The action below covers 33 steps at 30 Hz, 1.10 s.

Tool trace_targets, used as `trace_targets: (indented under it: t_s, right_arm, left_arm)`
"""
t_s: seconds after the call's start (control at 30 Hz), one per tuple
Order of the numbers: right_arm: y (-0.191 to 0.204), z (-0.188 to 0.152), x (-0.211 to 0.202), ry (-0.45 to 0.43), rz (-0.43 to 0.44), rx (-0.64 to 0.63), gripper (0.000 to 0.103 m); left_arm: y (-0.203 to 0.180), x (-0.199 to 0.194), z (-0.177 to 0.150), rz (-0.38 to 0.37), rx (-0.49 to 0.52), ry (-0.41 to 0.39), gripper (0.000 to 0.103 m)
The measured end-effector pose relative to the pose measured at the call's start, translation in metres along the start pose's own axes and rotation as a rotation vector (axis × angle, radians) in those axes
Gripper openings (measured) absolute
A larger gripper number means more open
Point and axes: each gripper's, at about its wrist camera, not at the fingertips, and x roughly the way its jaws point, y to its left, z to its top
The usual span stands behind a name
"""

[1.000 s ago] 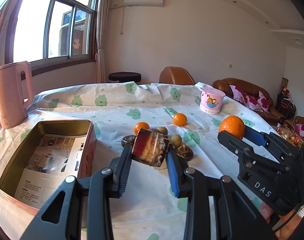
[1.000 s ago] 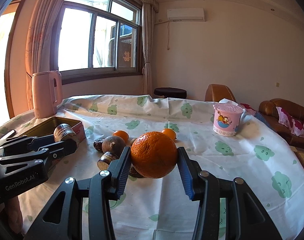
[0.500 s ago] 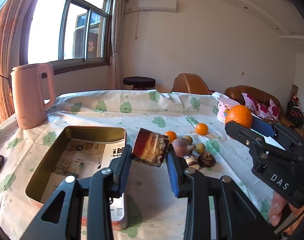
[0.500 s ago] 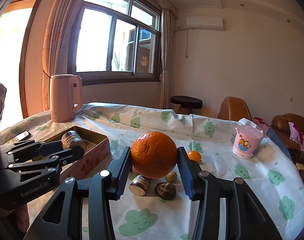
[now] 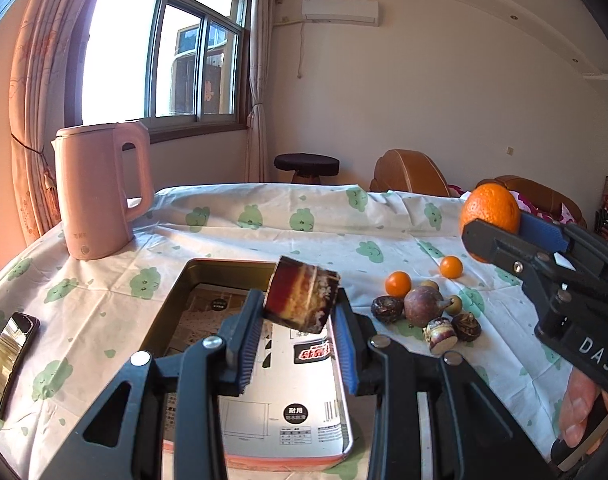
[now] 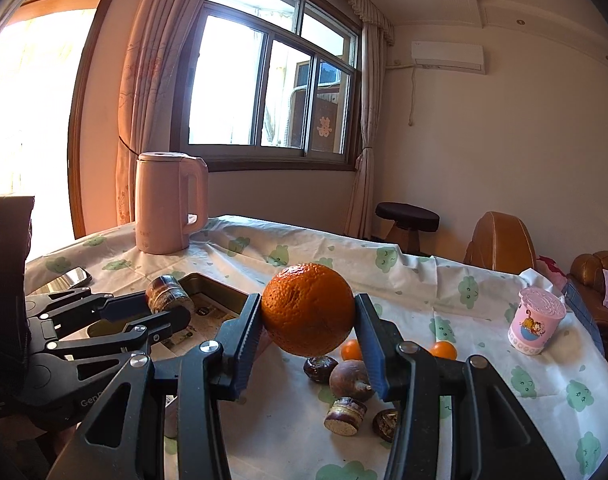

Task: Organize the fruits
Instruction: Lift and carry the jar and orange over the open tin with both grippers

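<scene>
The left gripper [image 5: 297,318] clamps a brown cane chunk [image 5: 301,300] above the tin's [image 5: 175,300] far end. The right gripper [image 6: 308,330] grips an orange [image 6: 308,308] above the table's fruit pile [image 6: 350,376].

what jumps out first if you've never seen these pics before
The big orange clamped in the right hand-held gripper, held up above the small fruits on the tablecloth. Next, the dark brown cut fruit piece pinched in the left hand-held gripper over the open tin box. Behind them, a pink kettle stands by the window.
</scene>
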Motion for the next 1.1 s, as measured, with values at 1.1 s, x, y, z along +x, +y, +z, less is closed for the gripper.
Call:
trace_targets:
  t_s: [1.1]
  right_arm:
    - [0.05,0.012,0.097,0.122,0.11,-0.012,0.048]
  left_arm:
    - [0.053,0.044,0.0,0.125,0.025,0.108,0.036]
